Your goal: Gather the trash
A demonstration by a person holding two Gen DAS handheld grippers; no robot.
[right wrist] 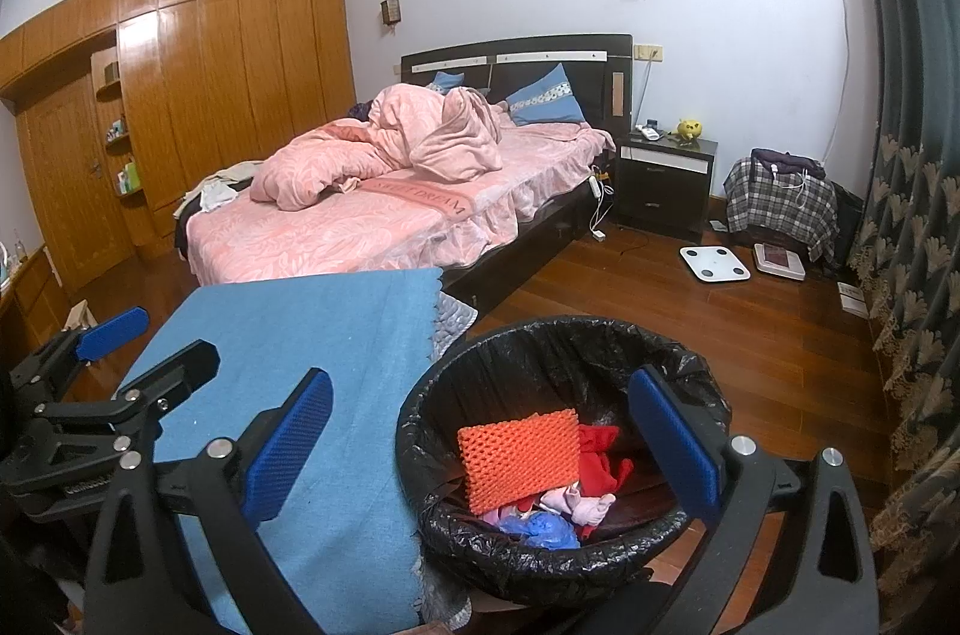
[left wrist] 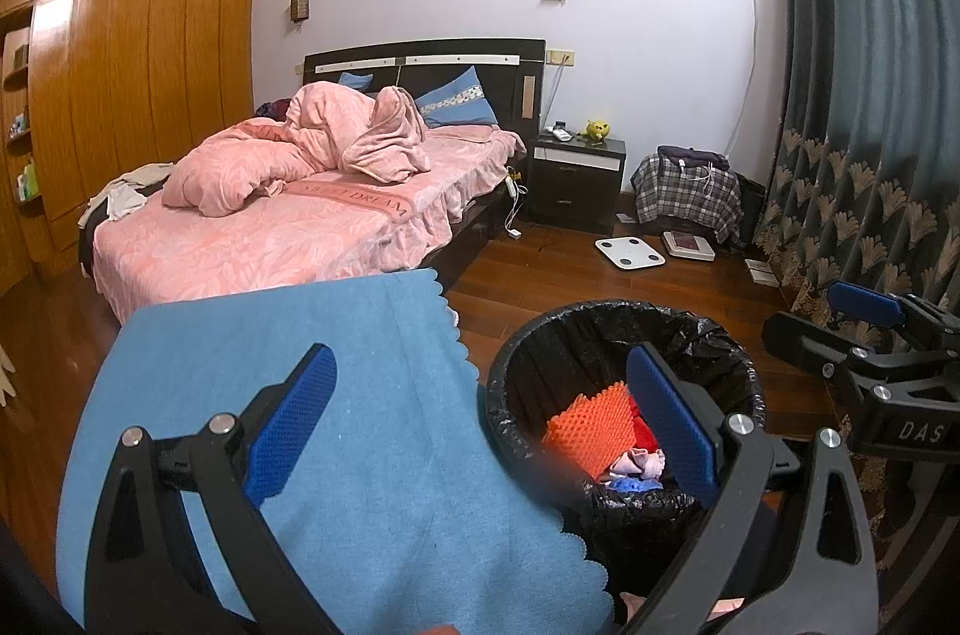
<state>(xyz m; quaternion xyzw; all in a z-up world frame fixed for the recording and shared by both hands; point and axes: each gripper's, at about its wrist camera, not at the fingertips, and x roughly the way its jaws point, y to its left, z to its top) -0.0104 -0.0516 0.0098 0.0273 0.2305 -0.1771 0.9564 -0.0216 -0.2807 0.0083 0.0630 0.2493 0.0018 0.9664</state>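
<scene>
Left gripper (left wrist: 480, 419) jaws wide apart, empty. Right gripper (right wrist: 480, 446) jaws wide apart, empty. Trash bin (right wrist: 420, 425), black liner, on wood floor just beside blue cloth (right wrist: 336, 335); sits between right gripper's fingers, toward 3 o'clock of left gripper's gap. Inside bin: orange mesh pad (right wrist: 519, 458) leaning on red scrap (right wrist: 600, 461), pink and blue scraps at 6 o'clock.

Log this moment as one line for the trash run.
left gripper: open, empty | right gripper: open, empty | bin: holds orange pad, scraps | blue cloth: bare
</scene>
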